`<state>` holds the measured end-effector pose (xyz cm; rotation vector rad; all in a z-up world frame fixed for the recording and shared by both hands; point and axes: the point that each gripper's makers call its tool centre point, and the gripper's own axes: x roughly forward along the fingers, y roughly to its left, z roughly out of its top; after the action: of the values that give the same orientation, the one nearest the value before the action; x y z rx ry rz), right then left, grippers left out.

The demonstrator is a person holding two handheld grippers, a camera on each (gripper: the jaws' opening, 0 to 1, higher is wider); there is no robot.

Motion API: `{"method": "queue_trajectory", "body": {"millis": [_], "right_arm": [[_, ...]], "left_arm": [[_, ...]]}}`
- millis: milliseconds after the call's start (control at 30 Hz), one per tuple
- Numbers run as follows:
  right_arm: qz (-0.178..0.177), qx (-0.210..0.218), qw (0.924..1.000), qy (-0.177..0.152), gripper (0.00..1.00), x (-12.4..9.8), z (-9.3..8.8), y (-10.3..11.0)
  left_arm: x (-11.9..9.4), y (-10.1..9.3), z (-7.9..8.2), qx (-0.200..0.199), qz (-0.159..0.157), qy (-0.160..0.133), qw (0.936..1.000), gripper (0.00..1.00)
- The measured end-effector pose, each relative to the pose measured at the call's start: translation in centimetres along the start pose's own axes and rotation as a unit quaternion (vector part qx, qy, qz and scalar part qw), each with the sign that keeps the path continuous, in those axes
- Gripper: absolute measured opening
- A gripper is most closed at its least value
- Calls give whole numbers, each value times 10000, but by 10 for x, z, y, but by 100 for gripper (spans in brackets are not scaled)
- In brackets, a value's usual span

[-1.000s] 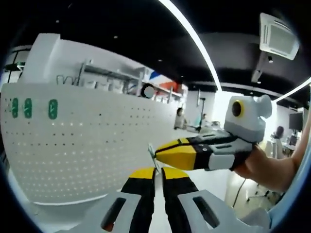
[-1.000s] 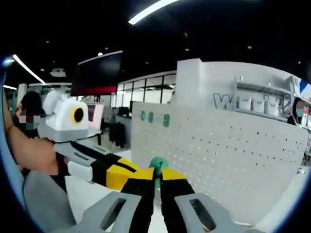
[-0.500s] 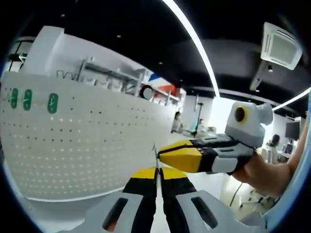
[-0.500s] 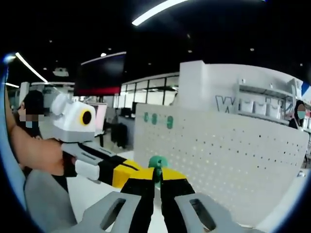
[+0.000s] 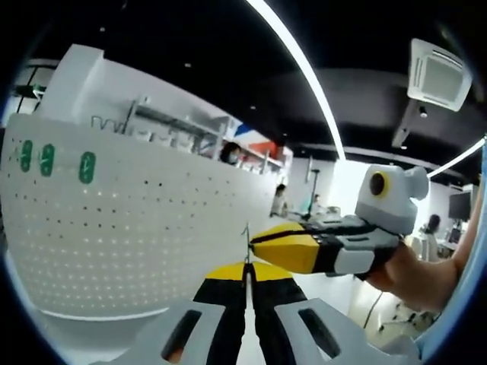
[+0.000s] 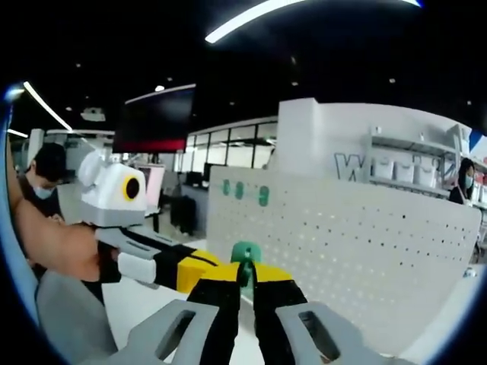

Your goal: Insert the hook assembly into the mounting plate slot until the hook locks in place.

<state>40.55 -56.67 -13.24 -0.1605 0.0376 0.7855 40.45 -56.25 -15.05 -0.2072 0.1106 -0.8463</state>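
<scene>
We see both tools pinched on the hook assembly [image 6: 245, 255]: right tool [image 6: 245, 275] on its green end, left tool [image 5: 245, 274] on the thin metal part, tips meeting near the white pegboard [image 6: 358, 251].

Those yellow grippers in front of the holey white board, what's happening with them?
A person holds a gripper in each hand near a white pegboard. The right gripper is shut on a small green hook piece, and the left gripper is closed on a thin metal part of it. Their tips meet, apart from the board. Three green pieces already sit on the board; the held hook is not yet in.
</scene>
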Motion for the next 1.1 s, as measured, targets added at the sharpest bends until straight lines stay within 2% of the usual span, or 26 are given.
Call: {"method": "queue_trajectory", "body": {"millis": [433, 867, 1100], "right_arm": [[19, 27, 10000, 42, 2, 2, 0, 6], [-57, 76, 10000, -19, 1, -4, 3, 11], [-115, 76, 9999, -34, 1, -7, 5, 16]], "left_arm": [[-6, 3, 3, 397, 218, -35, 9990, 1], [-10, -2, 5, 537, 202, -42, 9983, 2], [-16, -7, 6, 854, 196, 15, 9962, 3]]}}
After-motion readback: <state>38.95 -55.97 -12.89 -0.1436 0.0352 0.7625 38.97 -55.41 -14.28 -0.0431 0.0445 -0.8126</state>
